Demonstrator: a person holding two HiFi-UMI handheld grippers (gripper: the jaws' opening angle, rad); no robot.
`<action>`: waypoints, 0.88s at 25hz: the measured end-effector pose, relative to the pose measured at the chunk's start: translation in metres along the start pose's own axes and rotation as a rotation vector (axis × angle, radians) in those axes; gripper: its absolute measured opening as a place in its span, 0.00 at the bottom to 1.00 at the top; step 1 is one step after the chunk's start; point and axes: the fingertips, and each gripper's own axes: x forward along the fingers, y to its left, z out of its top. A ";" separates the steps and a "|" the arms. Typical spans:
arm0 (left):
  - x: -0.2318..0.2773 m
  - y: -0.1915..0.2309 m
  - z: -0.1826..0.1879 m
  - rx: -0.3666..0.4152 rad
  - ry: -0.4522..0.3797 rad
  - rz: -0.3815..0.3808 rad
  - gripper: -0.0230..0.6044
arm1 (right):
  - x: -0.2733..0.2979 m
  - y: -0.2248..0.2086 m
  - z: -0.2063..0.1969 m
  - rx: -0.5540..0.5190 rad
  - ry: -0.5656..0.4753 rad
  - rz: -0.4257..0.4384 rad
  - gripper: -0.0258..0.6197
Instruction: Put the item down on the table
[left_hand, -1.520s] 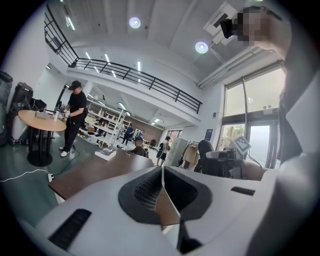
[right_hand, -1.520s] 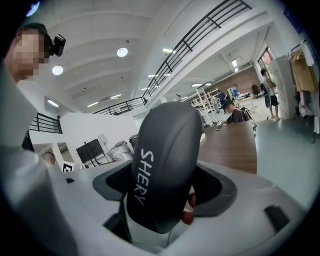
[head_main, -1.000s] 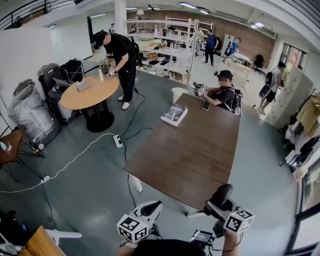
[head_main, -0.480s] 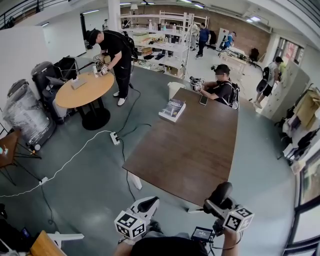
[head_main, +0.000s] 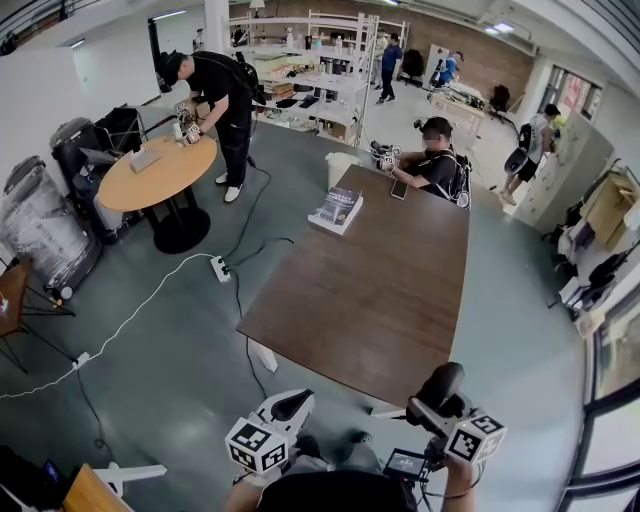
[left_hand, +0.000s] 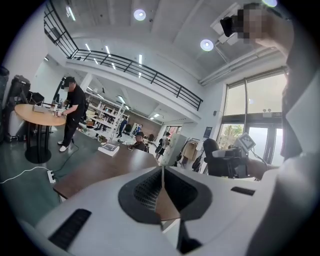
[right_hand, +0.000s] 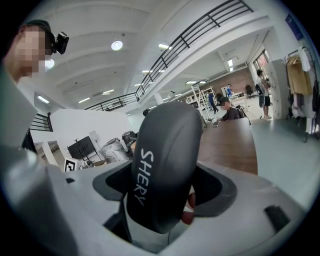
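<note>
My white left gripper (left_hand: 162, 189) hangs just off the near end of the long brown wooden table (head_main: 380, 290). Its jaws are pressed together with nothing between them. To its right, my right gripper (head_main: 437, 408) is clamped on the dark grey rounded item with white "SHERY" lettering (right_hand: 161, 165). It may be a padded case, though I can't tell for certain. The item stands upright in my jaws by the table's near corner, in the air and not on the tabletop. A thick dark-covered book (head_main: 336, 209) lies near the table's far end.
</note>
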 end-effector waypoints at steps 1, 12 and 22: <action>0.002 -0.001 0.000 0.002 0.003 -0.003 0.07 | 0.001 -0.002 0.000 0.002 0.001 0.001 0.58; 0.044 -0.015 0.019 0.024 -0.002 0.022 0.07 | 0.033 -0.033 0.025 -0.010 0.023 0.079 0.58; 0.114 -0.032 0.033 0.058 0.012 0.010 0.07 | 0.051 -0.095 0.057 0.000 0.014 0.108 0.58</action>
